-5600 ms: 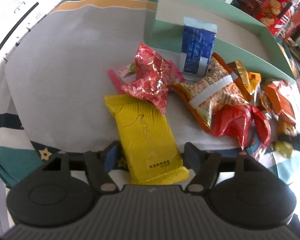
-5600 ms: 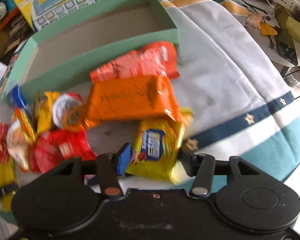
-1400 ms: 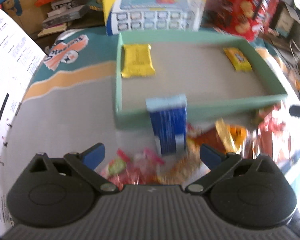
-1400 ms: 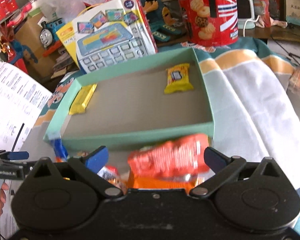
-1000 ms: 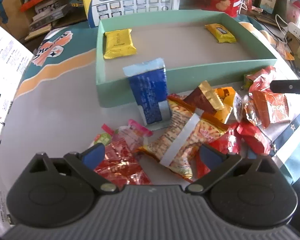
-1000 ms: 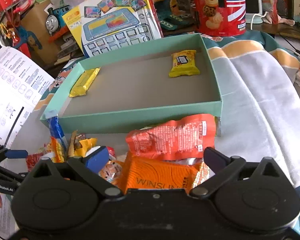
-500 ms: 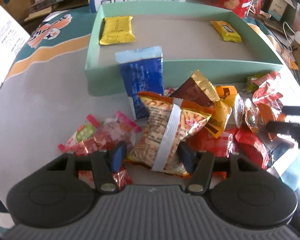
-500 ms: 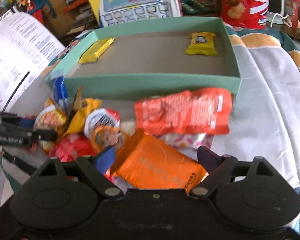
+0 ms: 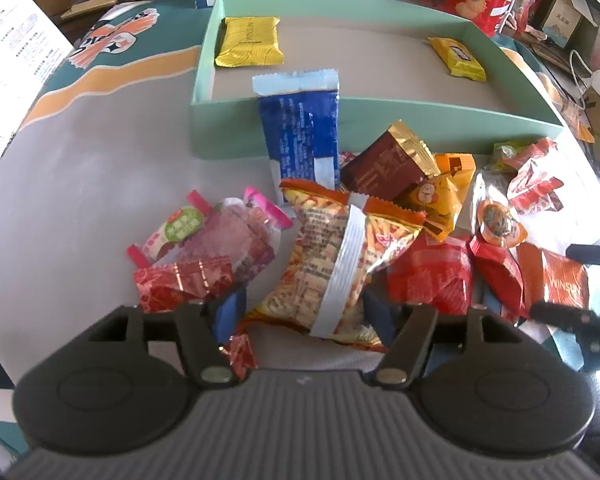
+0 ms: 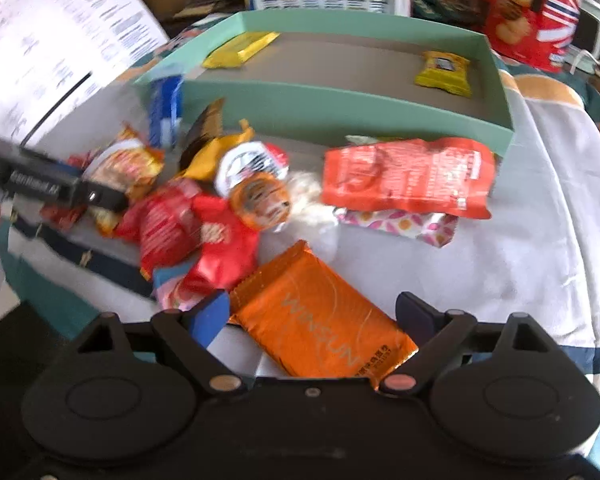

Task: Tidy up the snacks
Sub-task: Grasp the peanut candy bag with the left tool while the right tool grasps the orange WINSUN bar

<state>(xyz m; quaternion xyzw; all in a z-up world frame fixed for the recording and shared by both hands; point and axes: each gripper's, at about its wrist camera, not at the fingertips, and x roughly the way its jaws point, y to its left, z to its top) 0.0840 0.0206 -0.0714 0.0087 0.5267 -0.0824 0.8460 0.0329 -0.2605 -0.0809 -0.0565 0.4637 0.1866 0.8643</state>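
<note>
A green tray [image 9: 380,114] holds a yellow wafer pack [image 9: 249,41] at its left and a small yellow pack [image 9: 458,58] at its right. In front lies a heap of snacks. My left gripper [image 9: 302,312] is shut on an orange-and-white striped snack bag [image 9: 332,260]. My right gripper [image 10: 312,316] is open around an orange Winsun pack [image 10: 324,332] that lies flat on the cloth. A blue pack [image 9: 300,128] leans on the tray's front wall.
A red bag [image 10: 408,178], red packs [image 10: 188,232], a brown pack [image 9: 388,166] and a pink pack [image 9: 220,236] lie in the heap. Boxes and a red biscuit tin [image 10: 532,8] stand behind the tray. A white paper sheet [image 10: 52,40] lies at left.
My left gripper came down onto the heap and closed on the striped bag. My right gripper came down and now straddles the orange pack, jaws narrower than a second ago.
</note>
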